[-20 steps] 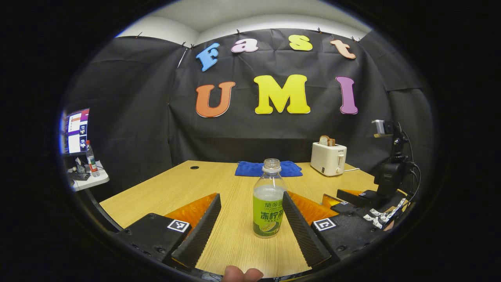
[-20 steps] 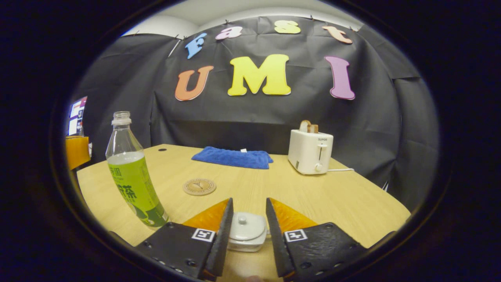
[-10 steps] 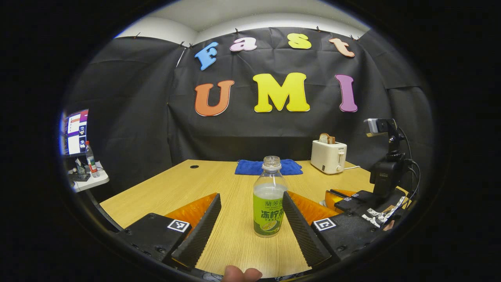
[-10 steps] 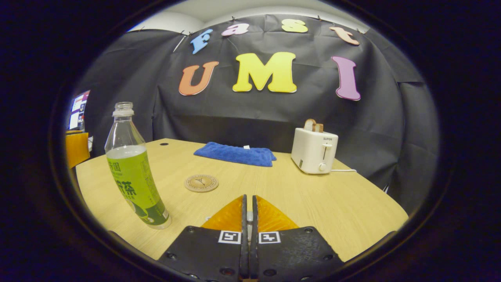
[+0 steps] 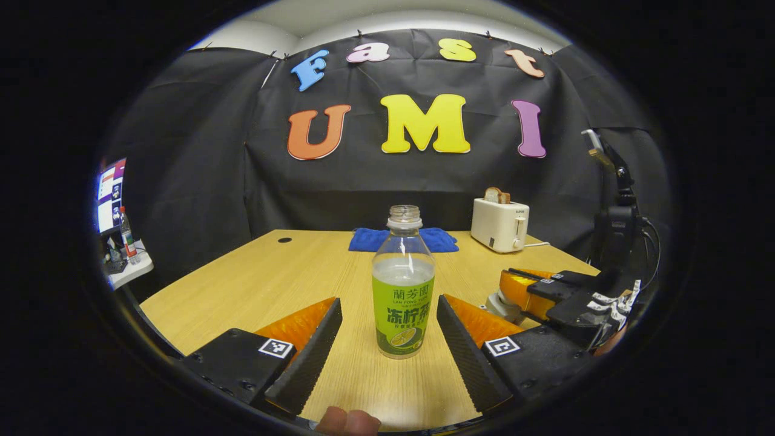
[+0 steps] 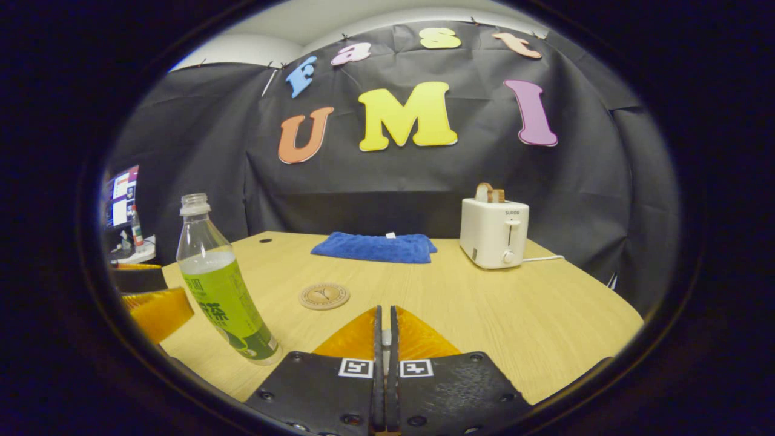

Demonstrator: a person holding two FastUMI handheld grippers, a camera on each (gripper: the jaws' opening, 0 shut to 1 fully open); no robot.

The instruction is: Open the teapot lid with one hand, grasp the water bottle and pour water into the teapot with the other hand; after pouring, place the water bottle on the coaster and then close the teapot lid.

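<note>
An uncapped bottle [image 5: 402, 284] with a green label stands upright on the wooden table [image 5: 272, 278], between the fingers of my left gripper [image 5: 389, 303]. That gripper is open and touches neither side of the bottle. My right gripper [image 6: 384, 310] is shut on the knob of the teapot lid [image 6: 385, 336], a sliver of white between its fingers. In the left gripper view the right gripper [image 5: 514, 284] sits over the white teapot [image 5: 497, 304], mostly hidden beneath it. A round wooden coaster [image 6: 324, 296] lies ahead, right of the bottle [image 6: 227, 290].
A white toaster [image 6: 493, 233] holding bread stands at the back right, its cord trailing right. A folded blue towel [image 6: 372, 247] lies at the table's far edge. A side table with a monitor [image 5: 110, 197] and a small bottle is off to the left.
My right gripper has shut on the teapot lid's knob and tipped up a little. My left gripper has come nearer the bottle, which now stands centred between its fingers.
</note>
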